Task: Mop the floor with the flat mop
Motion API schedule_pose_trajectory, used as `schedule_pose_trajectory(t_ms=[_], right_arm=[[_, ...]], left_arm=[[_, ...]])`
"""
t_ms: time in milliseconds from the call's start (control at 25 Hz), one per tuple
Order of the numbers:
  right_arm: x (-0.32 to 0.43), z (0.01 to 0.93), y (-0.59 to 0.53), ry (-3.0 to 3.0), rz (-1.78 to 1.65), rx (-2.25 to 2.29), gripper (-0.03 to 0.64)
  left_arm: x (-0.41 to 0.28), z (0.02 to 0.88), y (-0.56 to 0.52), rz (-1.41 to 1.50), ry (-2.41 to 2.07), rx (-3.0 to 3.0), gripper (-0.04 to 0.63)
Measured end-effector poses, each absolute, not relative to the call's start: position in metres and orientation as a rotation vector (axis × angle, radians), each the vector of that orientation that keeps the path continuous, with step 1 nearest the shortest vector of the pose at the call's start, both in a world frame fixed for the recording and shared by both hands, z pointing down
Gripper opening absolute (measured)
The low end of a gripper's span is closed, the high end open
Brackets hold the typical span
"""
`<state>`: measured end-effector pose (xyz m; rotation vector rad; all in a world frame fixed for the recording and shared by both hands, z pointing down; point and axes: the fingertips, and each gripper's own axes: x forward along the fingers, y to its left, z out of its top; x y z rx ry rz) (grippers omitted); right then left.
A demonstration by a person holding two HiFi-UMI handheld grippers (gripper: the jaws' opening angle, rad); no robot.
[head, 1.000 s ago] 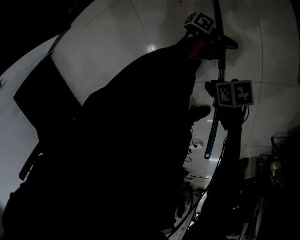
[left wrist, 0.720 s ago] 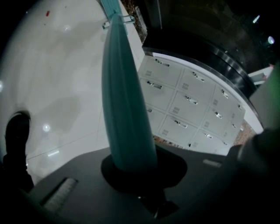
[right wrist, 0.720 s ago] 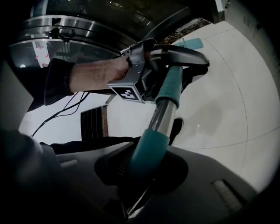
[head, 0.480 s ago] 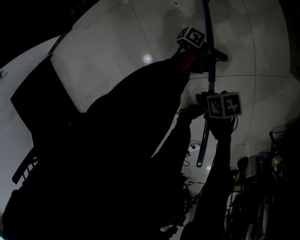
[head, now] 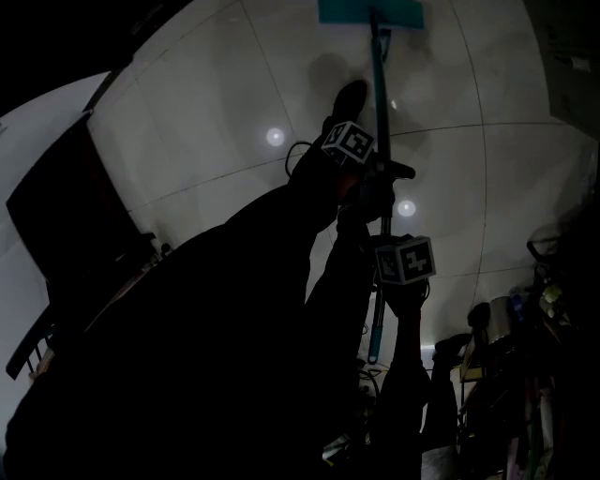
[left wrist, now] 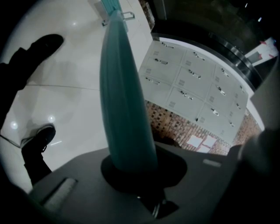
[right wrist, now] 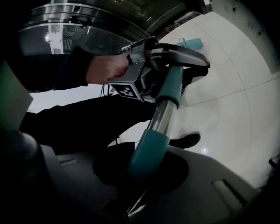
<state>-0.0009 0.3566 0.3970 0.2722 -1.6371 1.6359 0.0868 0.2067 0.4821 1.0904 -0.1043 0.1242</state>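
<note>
The flat mop's teal head (head: 370,12) lies on the pale tiled floor (head: 206,122) at the top of the head view, its pole (head: 381,103) running down to me. My left gripper (head: 375,178) is shut on the mop pole higher up, below its marker cube (head: 349,142). My right gripper (head: 384,281) is shut on the teal grip further down, with its cube (head: 406,260) above. In the left gripper view the teal pole (left wrist: 124,92) rises from the jaws toward the mop head (left wrist: 109,5). The right gripper view shows the teal and metal pole (right wrist: 159,118) and the left gripper (right wrist: 175,57).
My dark sleeves and body fill the lower left of the head view. A shoe (head: 347,98) stands beside the pole; shoes (left wrist: 39,138) also show on the floor. A dark cabinet (head: 66,234) is at the left. Cluttered gear (head: 525,356) sits at the lower right. White lockers (left wrist: 192,83) line a wall.
The mop has been pushed forward: its head now shows at the top of the head view. Both grippers moved left and down the frame along with the pole.
</note>
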Motion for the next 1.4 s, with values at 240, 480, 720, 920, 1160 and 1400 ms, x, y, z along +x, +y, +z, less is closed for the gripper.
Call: schedule_pose_trajectory(t_ms=[240,480,720,920,1160,1400], right_arm=[[0.007,0.395,0.427,-1.617,1.680,0.276,0.109],[0.000,0.390,0.457,-1.616,1.749,0.277,0.109],[0.003,0.395,0.458,-1.603,1.728,0.277,0.103],[-0.004,0.394,0.448,-1.617,1.750,0.287,0.106],[-0.010,0.394,0.439,-1.620,1.773,0.301,0.109],[-0.008,0.395,0.436,-1.617,1.767,0.287,0.109]], left_arm=[[0.097,0.483,0.283,0.169,-0.094,1.054,0.052],[0.094,0.487,0.321,0.227,-0.085,1.026,0.052],[0.094,0.491,0.321,0.254,-0.081,1.014,0.052],[0.090,0.491,0.314,0.261,-0.080,1.018,0.052],[0.088,0.492,0.305,0.264,-0.080,1.025,0.051],[0.088,0.493,0.301,0.254,-0.088,1.022,0.051]])
